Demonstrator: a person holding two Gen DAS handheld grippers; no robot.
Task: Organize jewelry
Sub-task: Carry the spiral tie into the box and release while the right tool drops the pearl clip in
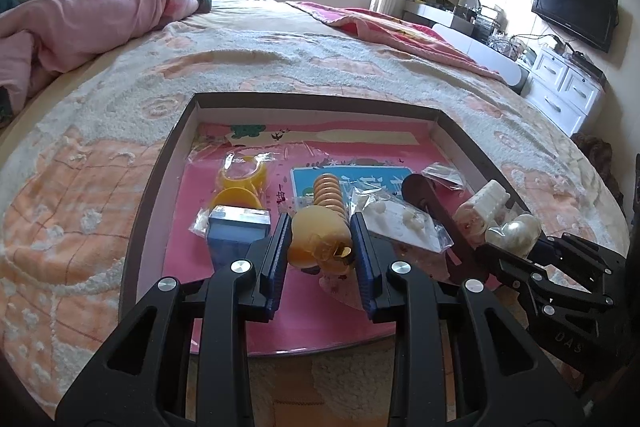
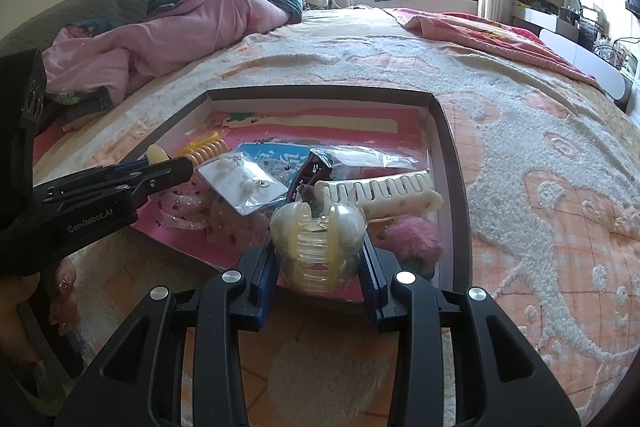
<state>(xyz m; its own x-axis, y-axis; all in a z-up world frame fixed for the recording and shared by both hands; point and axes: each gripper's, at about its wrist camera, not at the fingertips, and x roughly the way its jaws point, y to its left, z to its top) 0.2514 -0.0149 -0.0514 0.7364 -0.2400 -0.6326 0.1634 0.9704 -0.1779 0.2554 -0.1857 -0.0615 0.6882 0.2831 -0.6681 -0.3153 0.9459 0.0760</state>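
A dark-rimmed shallow box (image 1: 160,163) lies on the bed and holds hair clips and bagged jewelry; it also shows in the right wrist view (image 2: 448,147). My left gripper (image 1: 320,247) is shut on an amber claw clip (image 1: 316,239) above the box's near part. My right gripper (image 2: 318,255) is shut on a pearly translucent claw clip (image 2: 318,231), seen at the right in the left wrist view (image 1: 516,229). A bag of pearl earrings (image 1: 400,223), a cream comb clip (image 2: 384,193) and a dark red clip (image 1: 432,203) lie in the box.
A blue box (image 1: 236,231) and yellow rings in a bag (image 1: 240,179) lie at the box's left. A pink fluffy bobble (image 2: 412,239) sits at its right corner. A pink quilt (image 1: 80,19) is piled at the bed's far left. A white dresser (image 1: 564,83) stands right.
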